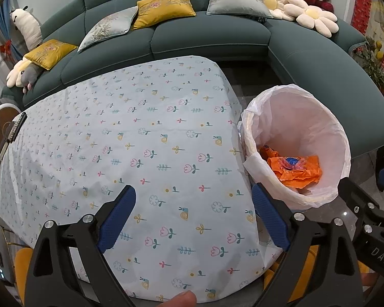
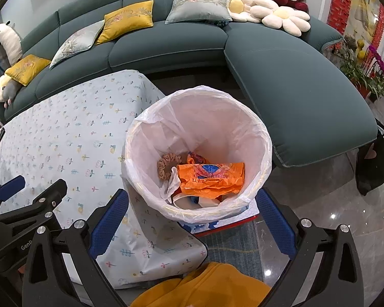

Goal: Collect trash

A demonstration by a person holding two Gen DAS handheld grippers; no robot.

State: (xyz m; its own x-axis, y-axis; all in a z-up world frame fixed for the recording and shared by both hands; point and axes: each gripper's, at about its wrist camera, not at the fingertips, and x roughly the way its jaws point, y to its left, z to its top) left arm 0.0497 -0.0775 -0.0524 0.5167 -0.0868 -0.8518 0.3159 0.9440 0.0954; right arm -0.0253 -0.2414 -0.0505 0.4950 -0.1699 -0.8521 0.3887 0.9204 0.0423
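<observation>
Sitting inside one bin (image 2: 140, 138): one orange wrapper (image 2: 212, 176), both tools spread.

From my left camera the bin (image 1: 298, 140) rim hides most of what lies inside; only an orange wrapper (image 1: 295, 171) shows. On the right camera that wrapper (image 2: 212, 176) covers the white scraps (image 2: 189, 200) under it, and I can't read its print. The box (image 2: 217, 223) under the bin is mostly hidden. The dark strip (image 1: 16, 126) at the desk's far left is cut by the edge, so I can't name it.
</observation>
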